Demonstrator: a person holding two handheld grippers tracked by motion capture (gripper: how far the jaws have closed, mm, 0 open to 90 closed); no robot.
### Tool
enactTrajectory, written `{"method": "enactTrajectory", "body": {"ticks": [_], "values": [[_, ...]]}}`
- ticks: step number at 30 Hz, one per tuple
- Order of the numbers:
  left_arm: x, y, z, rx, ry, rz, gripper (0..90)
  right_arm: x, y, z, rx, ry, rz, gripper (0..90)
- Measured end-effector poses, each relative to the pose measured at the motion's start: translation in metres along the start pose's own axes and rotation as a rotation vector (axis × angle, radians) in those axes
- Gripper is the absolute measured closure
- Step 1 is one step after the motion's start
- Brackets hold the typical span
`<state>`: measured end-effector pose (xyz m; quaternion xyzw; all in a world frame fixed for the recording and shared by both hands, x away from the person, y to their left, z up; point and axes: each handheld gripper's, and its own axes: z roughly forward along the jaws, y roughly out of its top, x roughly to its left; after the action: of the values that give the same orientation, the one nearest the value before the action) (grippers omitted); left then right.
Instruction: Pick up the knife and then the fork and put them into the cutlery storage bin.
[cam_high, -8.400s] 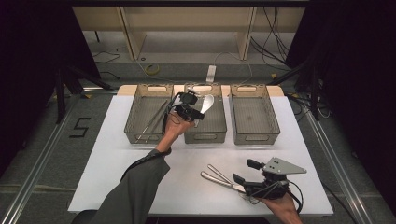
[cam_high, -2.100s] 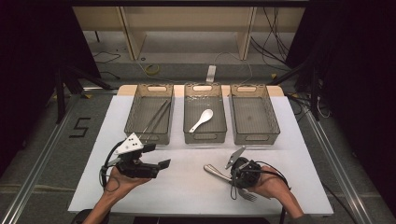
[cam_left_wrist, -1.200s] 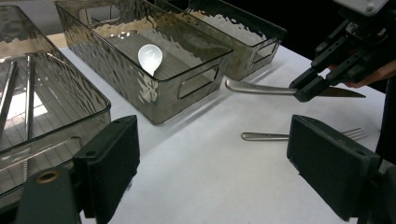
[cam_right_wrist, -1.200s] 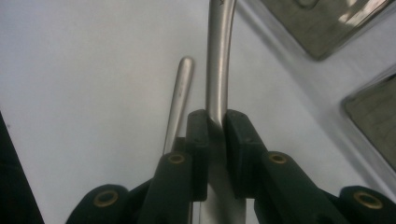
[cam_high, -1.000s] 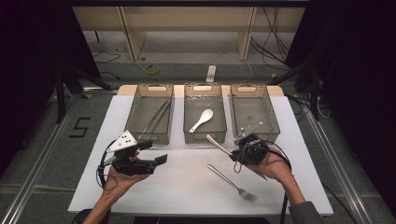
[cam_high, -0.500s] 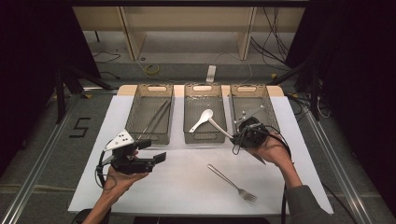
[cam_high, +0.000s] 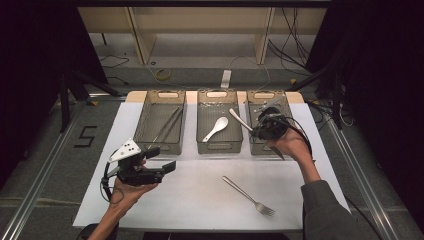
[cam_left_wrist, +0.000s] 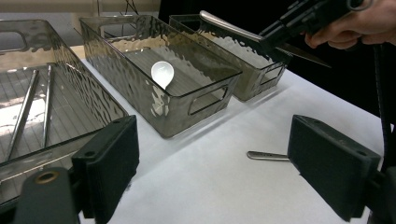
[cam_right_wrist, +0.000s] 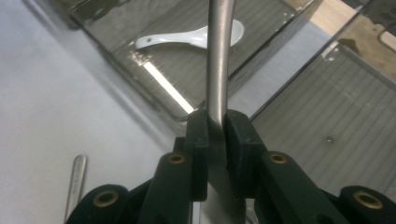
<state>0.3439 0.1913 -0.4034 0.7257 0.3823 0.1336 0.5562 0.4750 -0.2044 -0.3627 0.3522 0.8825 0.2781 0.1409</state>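
A: The white table (cam_high: 200, 195) sits in a dark room, three clear bins along its far edge, bare paper nearer.

B: And the right gripper (cam_high: 267, 127)?

A: At two o'clock, above the right bin (cam_high: 260, 97), jaws clamped on a knife (cam_right_wrist: 218, 56); handle points to ten o'clock.

B: The blade?

A: Hidden behind the jaws in the right gripper view.

B: The left gripper (cam_left_wrist: 210, 172)?

A: At eight o'clock, jaws wide, empty. A fork (cam_high: 248, 195) lies at five o'clock; the left gripper view cuts it off. A white spoon (cam_left_wrist: 162, 74) lies in the middle bin (cam_left_wrist: 196, 100).
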Motion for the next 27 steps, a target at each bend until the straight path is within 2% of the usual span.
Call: {"method": "enactTrajectory", "body": {"ticks": [6, 11, 15, 19, 27], "values": [[0.002, 0.000, -0.001, -0.011, 0.016, -0.014, 16.2, -0.016, 0.011, 0.005, 0.020, -0.028, 0.043, 80.7], [0.002, 0.000, -0.001, -0.010, 0.018, -0.012, 16.2, -0.026, 0.016, 0.008, 0.031, -0.042, 0.073, 80.7], [0.002, 0.000, -0.001, -0.012, 0.017, -0.016, 16.2, -0.040, 0.022, 0.013, 0.044, -0.059, 0.110, 80.7], [0.004, 0.001, -0.002, -0.015, 0.013, -0.025, 16.2, -0.047, 0.024, 0.016, 0.059, -0.068, 0.122, 80.8], [0.004, 0.001, -0.003, -0.019, 0.014, -0.029, 16.2, -0.064, 0.024, 0.024, 0.079, -0.101, 0.191, 80.8]]}}
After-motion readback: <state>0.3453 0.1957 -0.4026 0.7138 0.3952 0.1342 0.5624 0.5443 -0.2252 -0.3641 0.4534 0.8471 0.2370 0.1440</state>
